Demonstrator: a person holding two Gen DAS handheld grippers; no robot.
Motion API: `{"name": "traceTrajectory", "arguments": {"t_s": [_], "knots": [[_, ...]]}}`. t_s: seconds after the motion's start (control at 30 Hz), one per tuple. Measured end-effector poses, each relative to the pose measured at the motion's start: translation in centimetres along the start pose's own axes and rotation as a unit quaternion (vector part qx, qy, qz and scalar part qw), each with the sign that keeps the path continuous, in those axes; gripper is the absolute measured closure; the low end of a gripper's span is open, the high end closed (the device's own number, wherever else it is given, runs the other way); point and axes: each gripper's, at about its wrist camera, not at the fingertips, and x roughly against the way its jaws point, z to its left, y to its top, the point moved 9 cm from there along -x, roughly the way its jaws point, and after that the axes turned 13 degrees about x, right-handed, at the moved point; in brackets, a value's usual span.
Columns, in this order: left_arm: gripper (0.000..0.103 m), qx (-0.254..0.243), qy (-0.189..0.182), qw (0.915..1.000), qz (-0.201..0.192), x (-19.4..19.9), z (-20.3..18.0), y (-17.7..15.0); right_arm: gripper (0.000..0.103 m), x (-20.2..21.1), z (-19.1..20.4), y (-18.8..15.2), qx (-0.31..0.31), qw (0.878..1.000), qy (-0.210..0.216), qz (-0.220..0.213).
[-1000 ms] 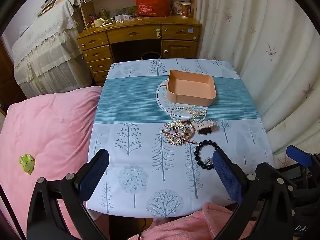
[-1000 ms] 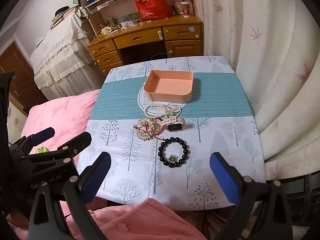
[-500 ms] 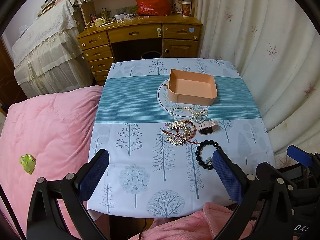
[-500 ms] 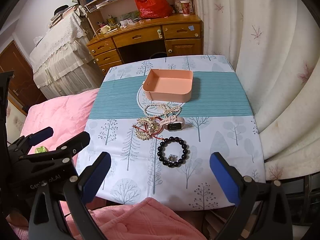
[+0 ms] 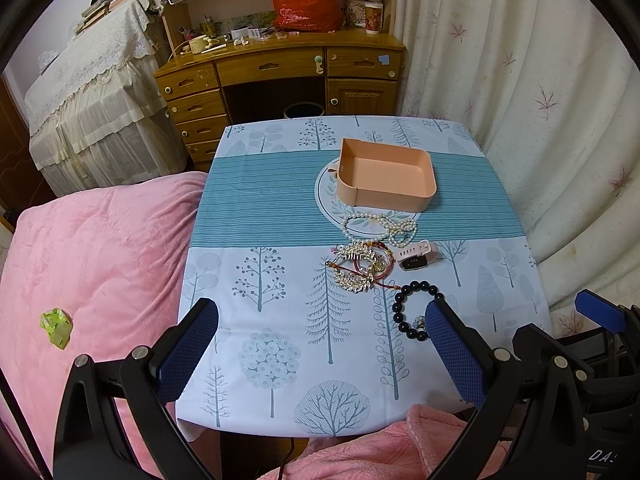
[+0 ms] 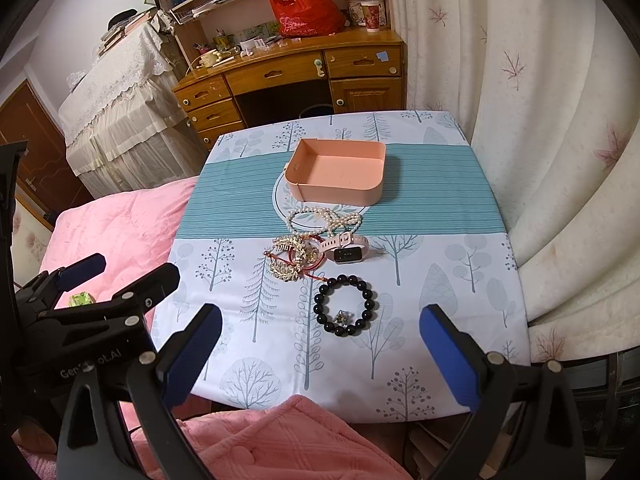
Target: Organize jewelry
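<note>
Tree-print surface (image 6: 440,280) w/ pink tray (image 6: 340,176) empty, jewelry in a heap just below: pearls (image 6: 324,218), watch (image 6: 346,246), black bead bracelet (image 6: 346,306) nearest. Both sets of fingers wide open, holding nothing. Prob. pre-grasp; next: lower onto bracelet.

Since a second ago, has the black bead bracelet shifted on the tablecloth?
No. The black bead bracelet lies on the same printed tree stem below the gold hair combs; only the cameras drifted slightly.
</note>
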Motion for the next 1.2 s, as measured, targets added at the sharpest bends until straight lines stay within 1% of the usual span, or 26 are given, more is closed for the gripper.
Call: {"name": "traceTrajectory", "arguments": {"t_s": [1.2], "knots": [[0.001, -0.001, 0.002, 1.0000, -0.001, -0.23, 0.18, 0.07, 0.003, -0.18, 0.16, -0.06, 0.000, 1.000, -0.001, 0.002]]}}
